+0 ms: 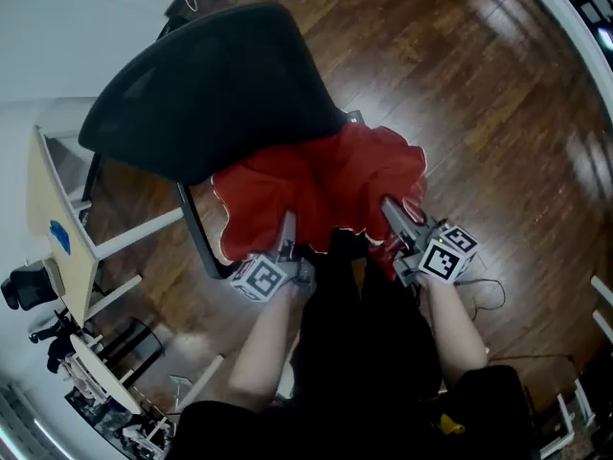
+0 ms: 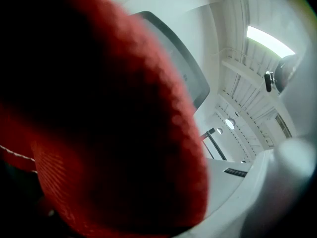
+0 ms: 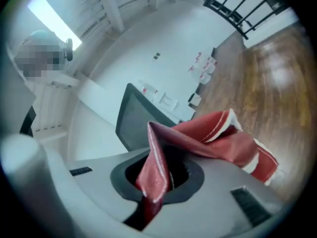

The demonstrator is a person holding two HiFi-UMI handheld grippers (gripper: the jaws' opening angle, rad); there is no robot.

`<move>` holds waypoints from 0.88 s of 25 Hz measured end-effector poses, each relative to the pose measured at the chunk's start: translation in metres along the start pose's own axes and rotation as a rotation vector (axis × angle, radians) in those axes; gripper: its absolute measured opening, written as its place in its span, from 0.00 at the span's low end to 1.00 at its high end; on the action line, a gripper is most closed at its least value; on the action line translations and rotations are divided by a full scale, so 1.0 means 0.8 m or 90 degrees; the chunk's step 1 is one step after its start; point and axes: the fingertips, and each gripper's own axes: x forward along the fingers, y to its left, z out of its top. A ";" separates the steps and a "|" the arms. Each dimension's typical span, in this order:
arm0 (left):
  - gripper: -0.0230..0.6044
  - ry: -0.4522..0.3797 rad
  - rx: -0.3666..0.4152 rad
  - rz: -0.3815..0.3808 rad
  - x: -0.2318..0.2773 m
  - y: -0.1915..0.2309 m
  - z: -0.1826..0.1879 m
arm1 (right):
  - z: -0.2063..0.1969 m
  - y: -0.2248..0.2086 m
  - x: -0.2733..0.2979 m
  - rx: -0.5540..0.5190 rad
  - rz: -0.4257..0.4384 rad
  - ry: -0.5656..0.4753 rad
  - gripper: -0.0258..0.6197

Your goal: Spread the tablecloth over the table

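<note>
Red tablecloth bunched beside black chair in head view, right gripper pinching its white-striped fold, clear only in its own view, left gripper clamped on cloth blanketing its lens

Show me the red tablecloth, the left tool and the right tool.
red tablecloth (image 1: 326,180), head view, middle of the cloth
left tool (image 1: 287,222), head view, between its fingertips
right tool (image 1: 389,204), head view, between its fingertips

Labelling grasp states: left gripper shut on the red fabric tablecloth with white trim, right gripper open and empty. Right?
No. The right gripper is not open and empty: the right gripper view shows its jaws shut on a fold of the red white-trimmed fabric tablecloth. The left gripper is shut on it too.
</note>
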 end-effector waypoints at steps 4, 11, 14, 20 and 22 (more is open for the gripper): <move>0.05 -0.090 0.012 -0.023 -0.024 -0.053 0.006 | 0.023 0.064 0.017 -0.066 0.107 0.049 0.08; 0.05 -0.298 0.045 -0.031 -0.167 -0.097 0.115 | 0.025 0.278 0.072 -0.133 0.327 0.121 0.08; 0.05 -0.430 0.075 -0.010 -0.260 -0.098 0.117 | -0.038 0.363 0.076 -0.181 0.474 0.215 0.08; 0.05 -0.664 0.086 0.108 -0.531 -0.079 0.100 | -0.243 0.562 0.058 -0.179 0.742 0.423 0.08; 0.05 -0.741 0.066 0.146 -0.637 -0.063 0.066 | -0.343 0.613 0.029 -0.156 0.813 0.506 0.08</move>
